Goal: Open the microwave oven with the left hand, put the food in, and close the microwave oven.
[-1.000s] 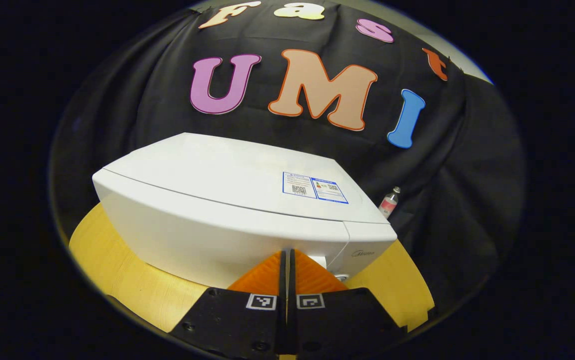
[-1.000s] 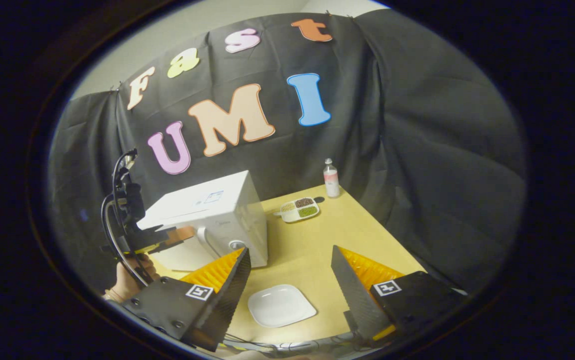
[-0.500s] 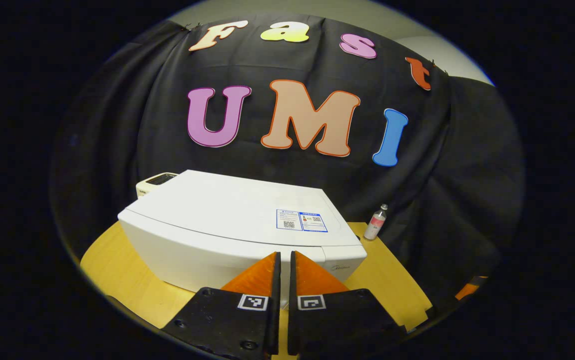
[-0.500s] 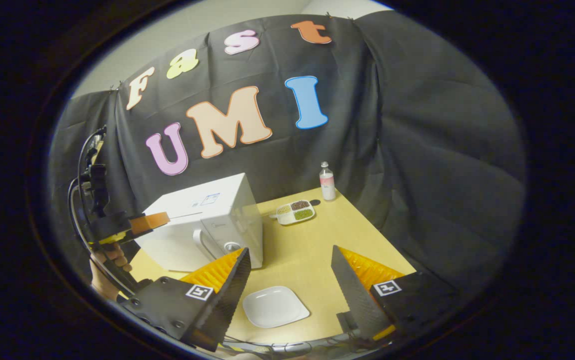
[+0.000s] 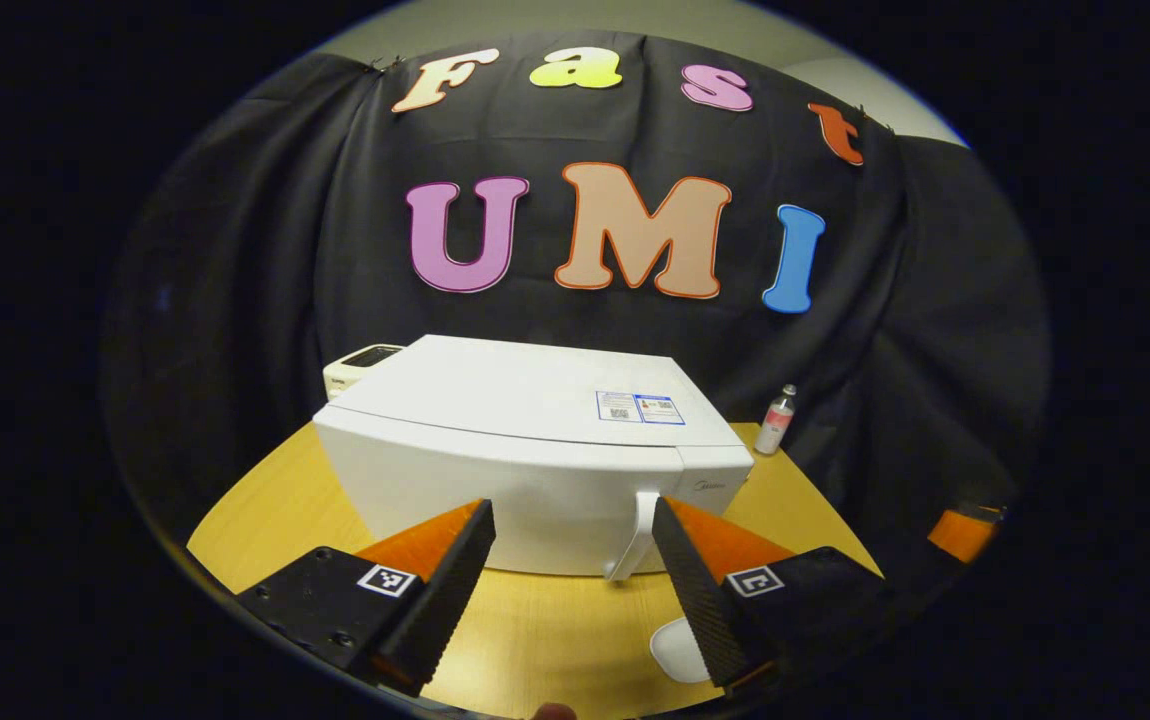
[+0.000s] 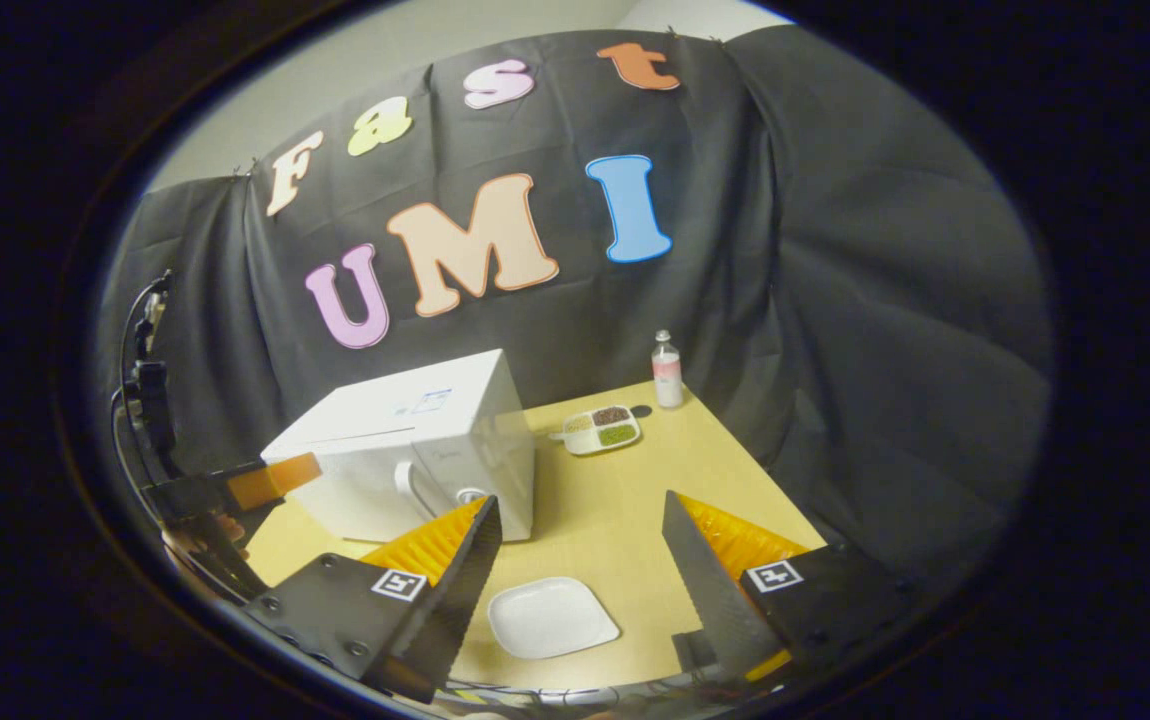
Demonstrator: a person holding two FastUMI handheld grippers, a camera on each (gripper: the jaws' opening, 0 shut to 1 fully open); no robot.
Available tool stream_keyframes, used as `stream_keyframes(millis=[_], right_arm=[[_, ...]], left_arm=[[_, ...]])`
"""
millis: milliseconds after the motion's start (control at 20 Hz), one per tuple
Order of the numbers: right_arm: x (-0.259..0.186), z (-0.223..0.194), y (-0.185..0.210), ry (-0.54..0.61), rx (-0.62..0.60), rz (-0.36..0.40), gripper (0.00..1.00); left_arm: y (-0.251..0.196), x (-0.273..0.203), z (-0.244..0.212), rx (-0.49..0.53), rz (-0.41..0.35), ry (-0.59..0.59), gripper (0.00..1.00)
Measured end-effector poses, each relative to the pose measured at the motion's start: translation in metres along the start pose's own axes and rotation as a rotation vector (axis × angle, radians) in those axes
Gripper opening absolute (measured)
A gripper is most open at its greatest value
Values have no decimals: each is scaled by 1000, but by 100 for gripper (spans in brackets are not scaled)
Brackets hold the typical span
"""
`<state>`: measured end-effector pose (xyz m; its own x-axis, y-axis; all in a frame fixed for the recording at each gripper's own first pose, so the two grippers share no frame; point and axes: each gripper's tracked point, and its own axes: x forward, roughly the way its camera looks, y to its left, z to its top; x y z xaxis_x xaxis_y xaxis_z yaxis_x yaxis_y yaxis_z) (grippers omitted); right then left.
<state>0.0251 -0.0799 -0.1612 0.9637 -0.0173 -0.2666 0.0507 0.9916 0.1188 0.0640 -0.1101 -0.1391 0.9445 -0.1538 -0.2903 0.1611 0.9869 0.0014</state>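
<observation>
In the left gripper view we see our left tongs (image 5: 573, 560) spread wide and holding nothing, hovering above the near part of the counter (image 5: 255, 500) just in front of the white microwave oven (image 5: 535, 440). Its door is closed, and its white handle (image 5: 635, 535) stands between the two fingers but farther off, apart from both. A small bottle (image 5: 775, 420) stands at the far right of the counter, near the black cloth wall. In the right gripper view our right tongs (image 6: 580, 565) are also spread wide and empty, held over the near edge of the counter (image 6: 615, 500) above an empty white plate (image 6: 552, 617). The food, a divided tray (image 6: 600, 428) with three fillings, sits on the counter to the right of the microwave oven (image 6: 415, 440) and near the bottle (image 6: 667, 370). At the left of that view, the left tongs (image 6: 265, 478) hang just beside the oven's near left corner.
</observation>
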Motion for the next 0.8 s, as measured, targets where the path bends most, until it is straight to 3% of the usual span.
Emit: stream_keyframes(millis=[250,300,350,600,800], right_arm=[[1,20,1,-29,-25,20,91],[1,26,0,-43,-40,24,99],[2,32,-1,-57,-53,26,91],[0,64,-4,-126,-85,31,91],[-4,74,-2,-150,-87,55,91]], left_arm=[[5,-24,12,-14,23,-20,97],[5,-30,18,-22,26,-33,97],[6,-38,27,-28,31,-56,97],[11,-64,73,-21,78,-185,96],[5,-66,80,-32,90,-214,96]])
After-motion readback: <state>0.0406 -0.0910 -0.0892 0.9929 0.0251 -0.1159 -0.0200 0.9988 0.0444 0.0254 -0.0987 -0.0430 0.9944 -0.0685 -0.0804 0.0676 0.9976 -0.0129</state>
